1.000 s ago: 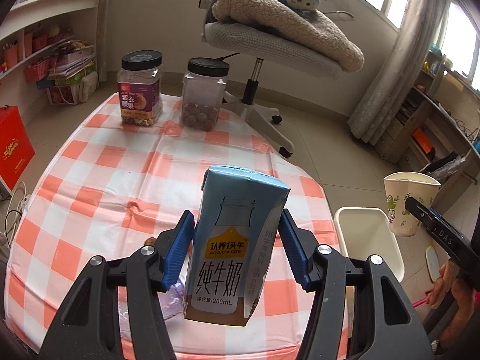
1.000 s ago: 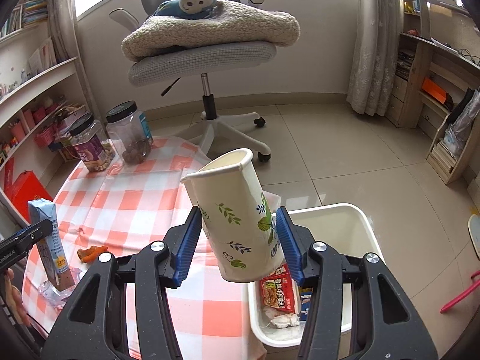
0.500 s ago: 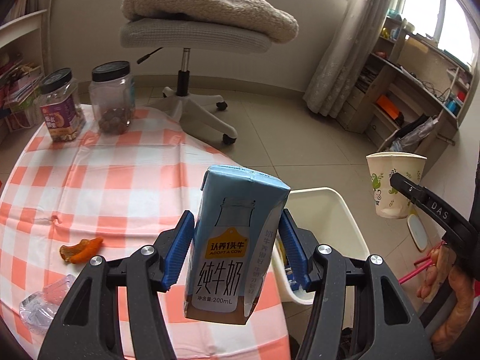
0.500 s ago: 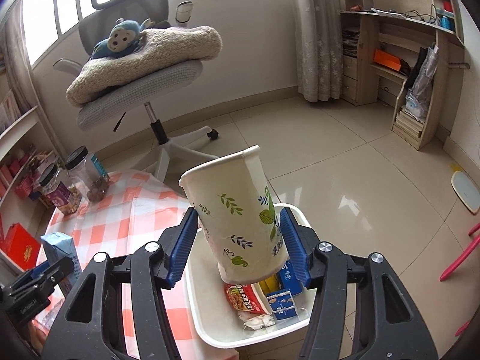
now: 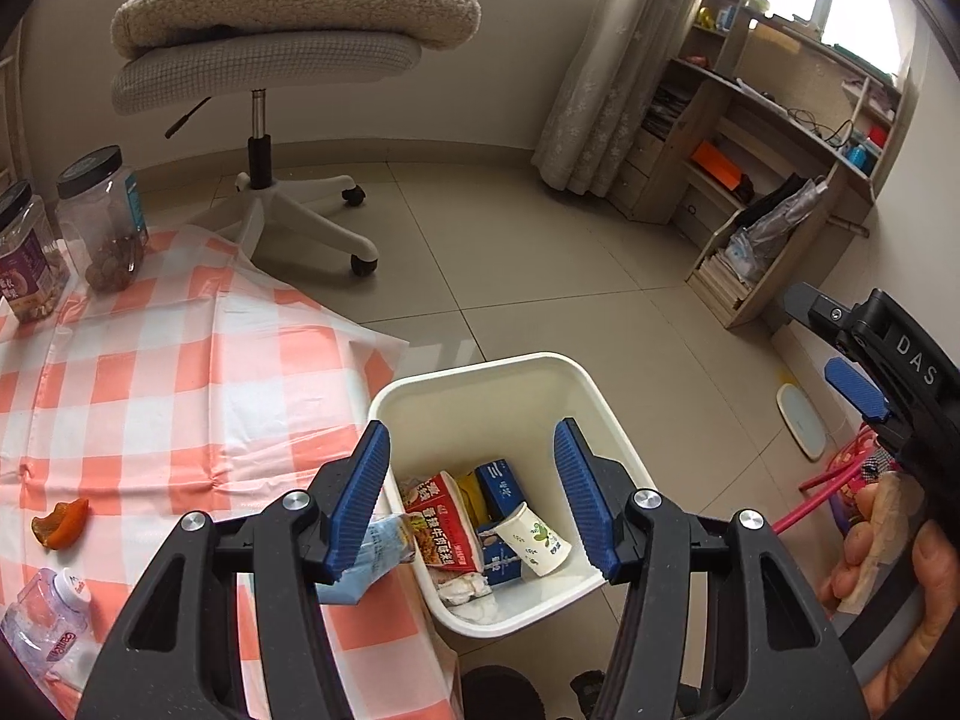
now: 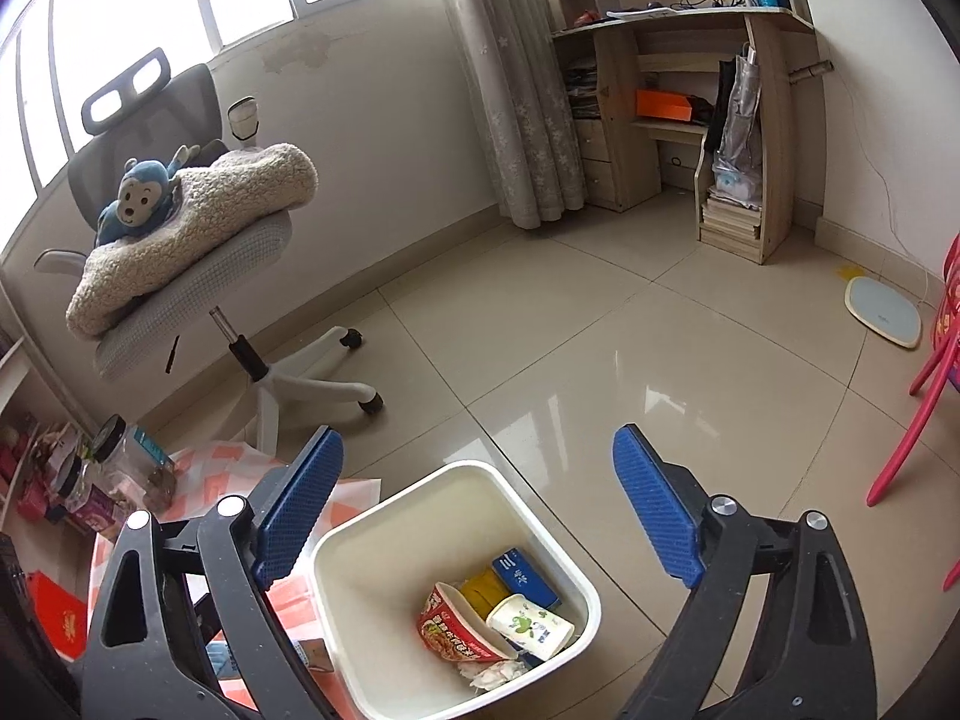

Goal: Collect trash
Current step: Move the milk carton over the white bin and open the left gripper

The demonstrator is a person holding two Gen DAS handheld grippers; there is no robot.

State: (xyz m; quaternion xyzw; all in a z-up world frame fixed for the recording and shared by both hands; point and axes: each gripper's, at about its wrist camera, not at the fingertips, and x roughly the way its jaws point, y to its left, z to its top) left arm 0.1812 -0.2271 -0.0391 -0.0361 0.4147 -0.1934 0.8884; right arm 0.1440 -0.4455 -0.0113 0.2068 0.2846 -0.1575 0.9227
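Note:
A white trash bin (image 5: 540, 363) stands on the floor beside the table; it also shows in the right wrist view (image 6: 384, 513). A paper cup (image 5: 534, 537) (image 6: 528, 627), a red noodle bowl (image 5: 441, 522) and blue cartons lie inside. My left gripper (image 5: 471, 495) is open above the bin. The blue milk carton (image 5: 375, 561) lies tilted below its left finger, at the bin's edge by the table. My right gripper (image 6: 474, 519) is open and empty above the bin. An orange peel (image 5: 60, 522) and a crushed plastic bottle (image 5: 45, 624) lie on the checked tablecloth (image 5: 150, 360).
Two black-lidded jars (image 5: 102, 216) stand at the table's far left. An office chair (image 5: 270, 60) with a blanket stands behind. A wooden shelf desk (image 5: 774, 180) is at the right. A red chair (image 6: 924, 408) and a scale (image 6: 882, 312) are on the floor.
Both grippers moved over the bin and opened. The paper cup dropped into the bin. The milk carton left the left gripper and now lies tilted at the bin's edge.

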